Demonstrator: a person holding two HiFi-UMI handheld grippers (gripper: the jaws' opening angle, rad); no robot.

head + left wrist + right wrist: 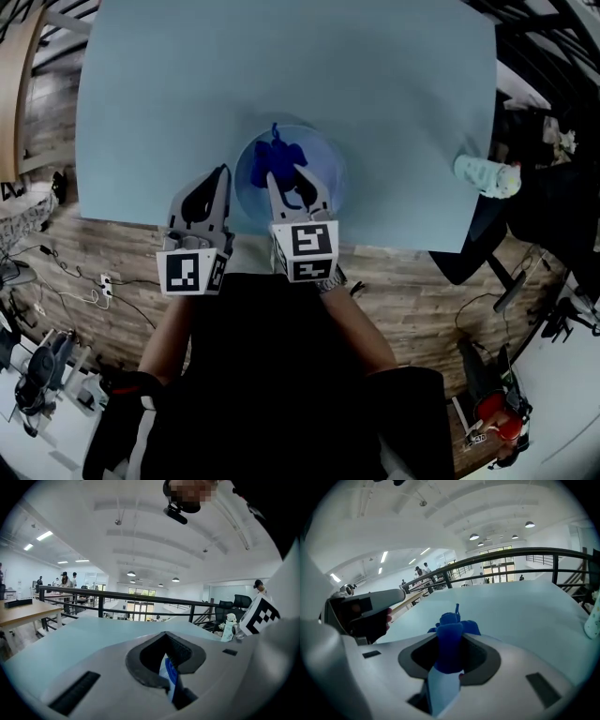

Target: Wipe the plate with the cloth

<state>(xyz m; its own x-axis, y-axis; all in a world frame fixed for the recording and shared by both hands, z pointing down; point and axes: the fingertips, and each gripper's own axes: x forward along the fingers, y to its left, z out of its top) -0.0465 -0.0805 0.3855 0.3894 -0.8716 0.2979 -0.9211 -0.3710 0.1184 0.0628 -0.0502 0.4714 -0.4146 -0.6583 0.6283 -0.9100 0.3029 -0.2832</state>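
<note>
At the near edge of the table (141, 112), the plate (330, 161) lies flat, directly ahead of the person.

Right gripper (294, 189): jaws clamped on the bunched blue cloth (281, 155), which hangs forward of the tips and sits over the plate's middle. Contact with the plate surface cannot be confirmed.

Left gripper (214, 187): just beside the plate's left rim, jaws close-set. A pale and blue sliver shows in the slit. Whether that is the rim pinched or only seen through the gap cannot be determined.

Risks, as judged:
- If the rim is not held, the plate is unrestrained and a firm wipe could slide it toward the near edge.
- Only a narrow part of the cloth is gripped, so drag could pull it free.
- Pressing down could bring hard jaw tips onto the plate.
- A bottle (487, 175) stands well apart at the right edge and poses no hazard.
</note>
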